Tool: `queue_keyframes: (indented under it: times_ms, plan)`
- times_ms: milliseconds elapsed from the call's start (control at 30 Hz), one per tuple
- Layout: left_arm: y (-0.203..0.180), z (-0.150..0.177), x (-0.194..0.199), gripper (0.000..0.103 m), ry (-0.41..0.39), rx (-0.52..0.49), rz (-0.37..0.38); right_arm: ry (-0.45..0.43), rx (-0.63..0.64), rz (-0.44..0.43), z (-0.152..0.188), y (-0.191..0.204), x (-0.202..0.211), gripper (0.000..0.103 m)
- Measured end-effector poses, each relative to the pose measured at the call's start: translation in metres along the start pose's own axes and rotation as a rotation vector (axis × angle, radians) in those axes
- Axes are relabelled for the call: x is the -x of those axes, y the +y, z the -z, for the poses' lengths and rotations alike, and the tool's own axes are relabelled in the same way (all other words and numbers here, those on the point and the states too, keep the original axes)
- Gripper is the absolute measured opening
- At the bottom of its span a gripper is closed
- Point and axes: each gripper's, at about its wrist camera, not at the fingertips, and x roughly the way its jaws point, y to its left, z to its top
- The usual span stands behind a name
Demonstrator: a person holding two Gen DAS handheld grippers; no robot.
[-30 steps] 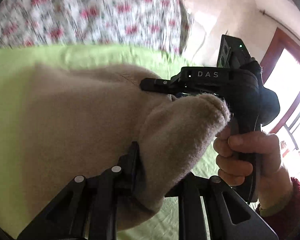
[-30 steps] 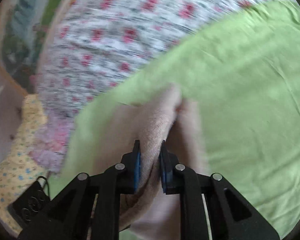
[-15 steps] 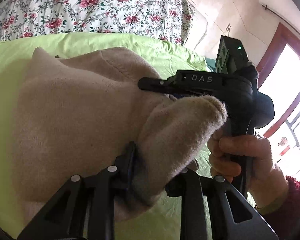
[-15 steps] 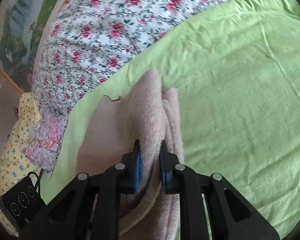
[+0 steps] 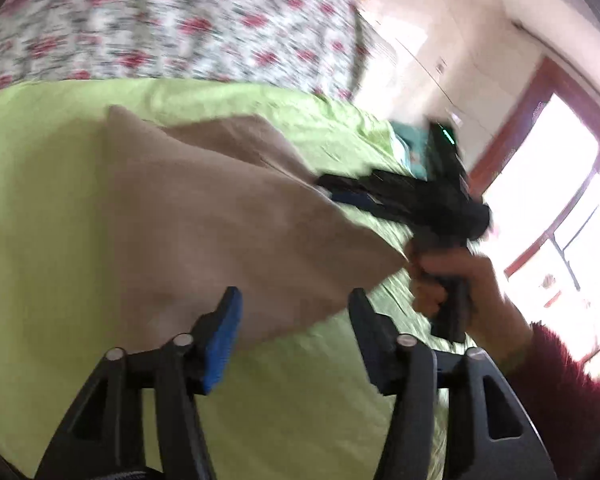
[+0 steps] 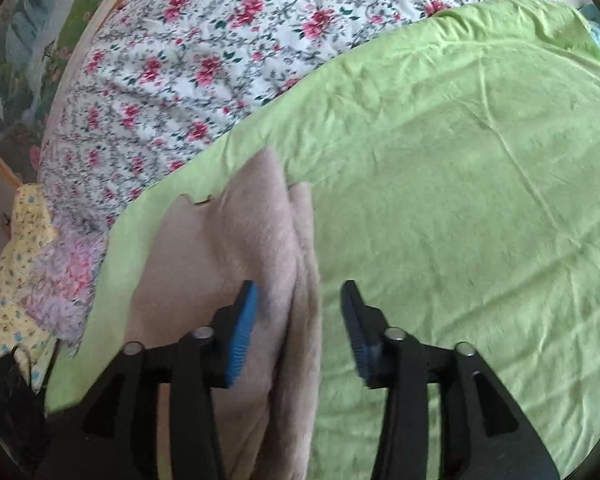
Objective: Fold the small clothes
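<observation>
Both grippers, left (image 5: pixel 292 336) and right (image 6: pixel 300 320), are opening off the garment (image 6: pixel 236 264) at lower left; I judge this fold released, so next I regrip.

A fuzzy beige garment (image 5: pixel 204 224) lies folded flat on a green sheet (image 6: pixel 460 200), its doubled edge (image 6: pixel 296 264) running lengthwise, free of both grippers.
</observation>
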Motion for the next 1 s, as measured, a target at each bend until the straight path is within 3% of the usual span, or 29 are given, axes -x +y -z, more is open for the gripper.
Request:
queue_keyframes:
  times_ms: [133,267,367,500,700,800,833,867,1000]
  plan:
    - [0.037,-0.013,0.011,0.061,-0.018,0.107,-0.036,0.025,0.015,-0.063,0.003,0.01,0.0,0.064]
    - [0.065,-0.02,0.0,0.075,0.032,0.19,-0.061,0.068,-0.018,-0.094,0.004,0.006,-0.01,0.068]
    - [0.082,-0.023,-0.015,0.075,0.072,0.226,-0.089,0.096,-0.034,-0.102,0.005,0.002,-0.017,0.068]
    - [0.1,-0.03,-0.035,0.076,0.099,0.291,-0.048,0.119,-0.043,-0.134,0.003,-0.001,-0.026,0.068]
    - [0.121,-0.038,-0.068,0.089,0.103,0.348,-0.007,0.154,-0.1,-0.175,-0.002,-0.016,-0.047,0.068]
    - [0.131,-0.035,-0.084,0.085,0.104,0.4,0.053,0.182,-0.132,-0.207,-0.001,-0.021,-0.06,0.066]
    - [0.131,-0.035,-0.086,0.08,0.094,0.399,0.046,0.187,-0.138,-0.218,0.0,-0.02,-0.063,0.062]
    - [0.129,-0.035,-0.086,0.075,0.087,0.391,0.035,0.198,-0.14,-0.24,0.002,-0.018,-0.066,0.044]
    - [0.126,-0.032,-0.073,0.058,0.056,0.375,0.052,0.179,-0.136,-0.25,0.007,-0.004,-0.06,0.034]
